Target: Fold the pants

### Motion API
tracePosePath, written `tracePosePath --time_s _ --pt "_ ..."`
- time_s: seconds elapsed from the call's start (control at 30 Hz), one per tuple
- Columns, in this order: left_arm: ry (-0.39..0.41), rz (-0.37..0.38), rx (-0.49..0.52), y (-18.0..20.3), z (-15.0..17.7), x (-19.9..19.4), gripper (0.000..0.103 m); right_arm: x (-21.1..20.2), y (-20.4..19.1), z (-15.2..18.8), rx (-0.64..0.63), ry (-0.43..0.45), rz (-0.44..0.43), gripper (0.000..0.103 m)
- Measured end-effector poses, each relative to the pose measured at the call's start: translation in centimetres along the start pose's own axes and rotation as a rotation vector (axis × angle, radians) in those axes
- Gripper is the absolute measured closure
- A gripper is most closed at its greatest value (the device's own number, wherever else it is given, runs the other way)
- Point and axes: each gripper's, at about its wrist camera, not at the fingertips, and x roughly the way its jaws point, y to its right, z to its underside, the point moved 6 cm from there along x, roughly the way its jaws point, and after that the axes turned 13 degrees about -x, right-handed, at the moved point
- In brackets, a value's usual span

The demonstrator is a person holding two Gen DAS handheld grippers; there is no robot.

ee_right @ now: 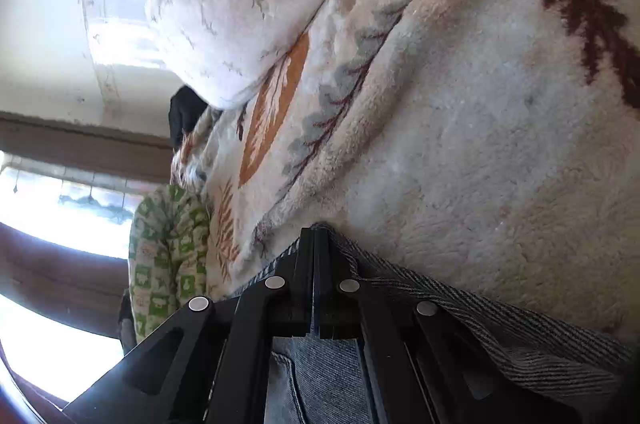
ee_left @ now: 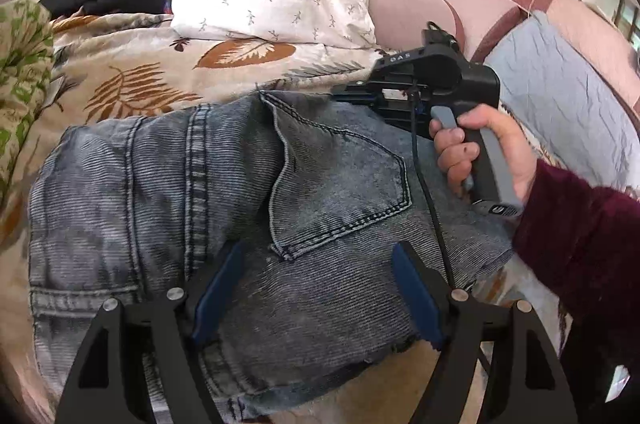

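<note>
My left claw (ee_left: 316,288) wide over jeans (ee_left: 224,175) on blanket (ee_left: 132,79); right claw (ee_right: 316,236) clamped on jeans edge.

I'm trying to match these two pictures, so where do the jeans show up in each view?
Left wrist view: the jeans fill the centre, back pocket up, spread on the blanket.
Right wrist view: the jeans run along the bottom edge, an edge of them pinched in the right gripper.
Shared landmark: the green-patterned cloth at the left.
</note>
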Motion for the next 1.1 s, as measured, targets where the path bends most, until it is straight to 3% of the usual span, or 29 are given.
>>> tracePosePath --time_s 0.07,0.13,0.23,0.37,0.47,0.5,0.57,0.6,0.7,0.83,0.87,0.9,1.03,1.1 --pt "0.023 -0.003 -0.025 -0.5 -0.3 -1.0 0.024 -1.8 -0.1 -0.3 0.007 0.089 0.075 0.093" --pt "0.056 -0.006 -0.053 -1.3 -0.7 -2.3 0.024 -4.0 -0.7 -0.3 0.028 0.143 0.065 0.092" --pt "0.131 -0.075 -0.073 -3.1 -1.7 -4.6 0.024 -6.3 -3.4 0.0 -0.069 0.114 0.112 0.088" --pt "0.195 -0.23 -0.074 -5.6 -2.3 -6.4 0.024 -9.0 -6.6 2.0 -0.19 0.05 0.19 0.084" --pt "0.111 -0.389 -0.092 -8.4 -1.4 -4.6 0.024 -10.0 -9.7 5.1 -0.312 0.025 0.271 0.076" --pt "0.061 -0.402 -0.126 -9.3 -0.8 -3.8 0.023 -10.2 -11.1 6.5 -0.374 0.014 0.312 0.072" --pt "0.009 -0.344 -0.239 -10.7 -0.1 -2.9 0.022 -10.1 -12.5 9.1 -0.457 -0.016 0.372 0.053" --pt "0.008 -0.321 -0.27 -11.1 -0.1 -3.0 0.022 -9.8 -13.3 11.0 -0.495 -0.036 0.407 0.051" --pt "0.001 -0.309 -0.271 -11.0 0.2 -3.5 0.022 -8.1 -13.3 15.2 -0.544 -0.108 0.451 0.05" --pt "0.0 -0.351 -0.205 -10.1 0.9 -4.1 0.022 -5.7 -10.9 19.8 -0.547 -0.223 0.516 0.05" --pt "0.005 -0.351 -0.2 -10.0 1.0 -4.4 0.022 -5.4 -10.1 21.2 -0.559 -0.217 0.528 0.05" --pt "0.008 -0.346 -0.199 -9.9 1.0 -4.8 0.022 -5.9 -10.4 21.5 -0.586 -0.169 0.525 0.05" --pt "0.066 -0.299 -0.198 -9.5 0.5 -7.8 0.022 -7.0 -11.0 21.6 -0.57 -0.21 0.53 0.05" --pt "0.127 -0.311 -0.174 -9.1 -0.2 -9.4 0.022 -8.1 -12.4 21.3 -0.578 -0.199 0.5 0.049"
